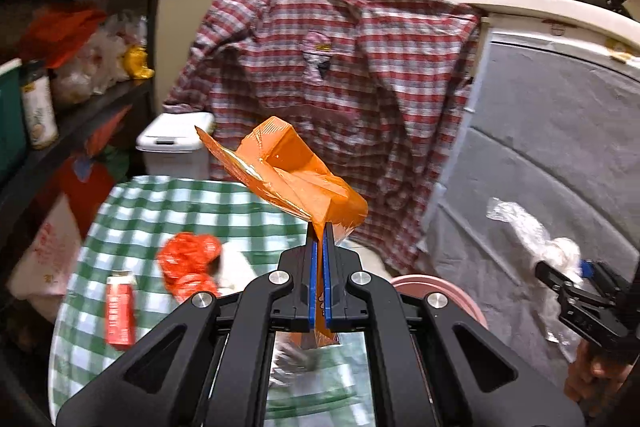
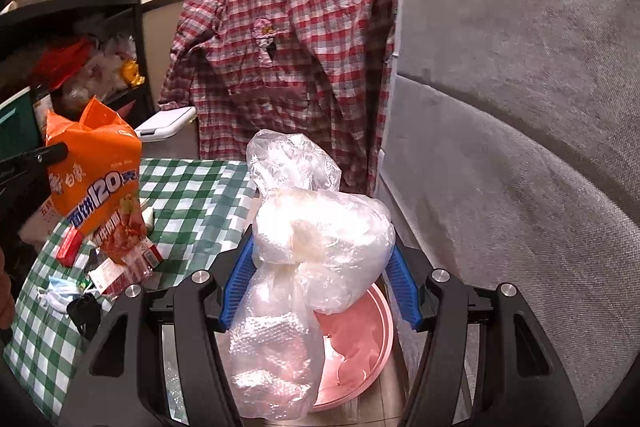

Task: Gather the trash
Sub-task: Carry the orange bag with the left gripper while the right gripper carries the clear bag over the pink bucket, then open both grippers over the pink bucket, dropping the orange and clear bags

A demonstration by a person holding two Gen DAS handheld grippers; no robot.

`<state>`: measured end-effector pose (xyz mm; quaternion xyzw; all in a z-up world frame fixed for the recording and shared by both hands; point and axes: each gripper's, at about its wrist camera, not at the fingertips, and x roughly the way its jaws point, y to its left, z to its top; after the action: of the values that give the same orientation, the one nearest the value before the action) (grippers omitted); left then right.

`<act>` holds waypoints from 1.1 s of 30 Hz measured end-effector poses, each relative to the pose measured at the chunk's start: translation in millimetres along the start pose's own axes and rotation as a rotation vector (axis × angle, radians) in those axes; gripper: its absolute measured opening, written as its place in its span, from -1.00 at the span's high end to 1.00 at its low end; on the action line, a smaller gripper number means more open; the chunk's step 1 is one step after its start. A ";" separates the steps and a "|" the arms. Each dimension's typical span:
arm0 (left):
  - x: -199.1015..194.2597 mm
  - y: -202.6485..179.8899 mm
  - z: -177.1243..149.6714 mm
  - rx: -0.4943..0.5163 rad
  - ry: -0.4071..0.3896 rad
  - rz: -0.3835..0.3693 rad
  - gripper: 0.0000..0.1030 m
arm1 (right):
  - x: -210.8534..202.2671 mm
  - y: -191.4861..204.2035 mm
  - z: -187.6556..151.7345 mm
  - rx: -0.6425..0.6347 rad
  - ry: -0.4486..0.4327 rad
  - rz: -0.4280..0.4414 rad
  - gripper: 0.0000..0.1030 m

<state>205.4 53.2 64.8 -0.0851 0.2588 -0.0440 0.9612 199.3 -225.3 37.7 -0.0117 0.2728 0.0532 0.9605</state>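
Left tongs (image 1: 320, 235) pinching crumpled orange wrapper (image 1: 288, 175)

Warm indoor light fills both fisheye views; the far kitchen is brightest, the shelves (image 1: 60, 27) at left dim. Edges bend and darken into black corners. Motion blur smears the checked tabletop (image 1: 160, 211) in the left view.
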 end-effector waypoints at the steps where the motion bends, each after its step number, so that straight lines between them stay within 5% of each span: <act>1: 2.0 -2.3 -0.2 -0.004 0.004 -0.026 0.96 | -0.1 -2.0 0.8 0.008 -0.002 -0.003 -0.17; 11: 27.5 -40.3 -10.4 -0.019 0.071 -0.224 0.96 | 3.4 -19.0 2.3 0.077 0.008 -0.024 -0.17; 33: 61.5 -91.5 -33.5 0.096 0.175 -0.228 0.92 | 14.8 -14.0 1.9 0.054 0.030 -0.038 -0.27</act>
<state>237.8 -49.2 23.2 -0.0635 0.3279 -0.1723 0.9267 214.3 -237.7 31.5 0.0084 0.2882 0.0272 0.9572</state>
